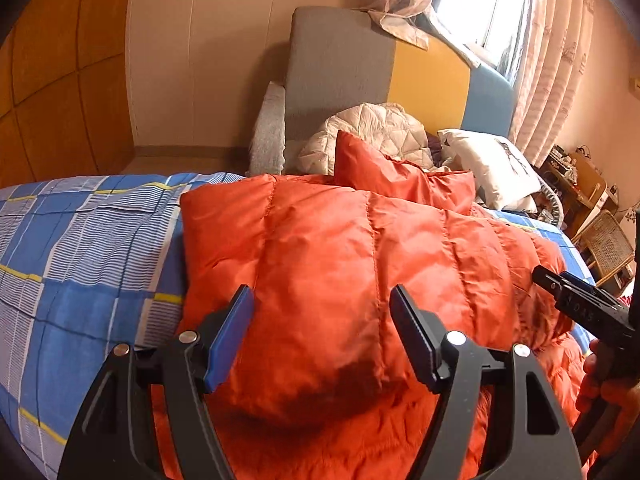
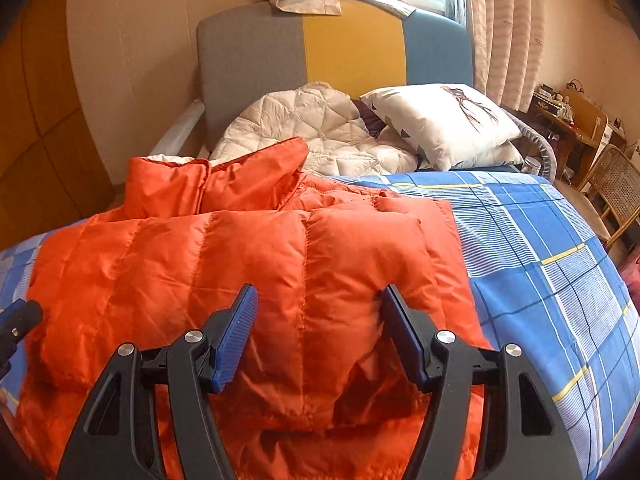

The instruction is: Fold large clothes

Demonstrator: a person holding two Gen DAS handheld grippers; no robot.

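Both grippers hang over an orange down jacket (image 1: 320,264) that lies on a bed with a blue plaid sheet (image 1: 80,248). At the bottom centre of the left wrist view, the left gripper (image 1: 322,336) has its blue pads spread wide, and nothing is pinched between them; the puffy folded part of the jacket is seen behind the gap. At the right edge of this view appears the other tool, with a hand (image 1: 604,396) around its handle. The right gripper (image 2: 318,334) is also spread, at the bottom centre of its own view, above the folded jacket, pinching nothing. The jacket collar (image 2: 216,176) stands up in the upper left of the jacket. Behind it lie a white quilted garment (image 2: 316,128) and a white pillow (image 2: 440,120), against a grey, yellow and blue headboard (image 2: 348,48).
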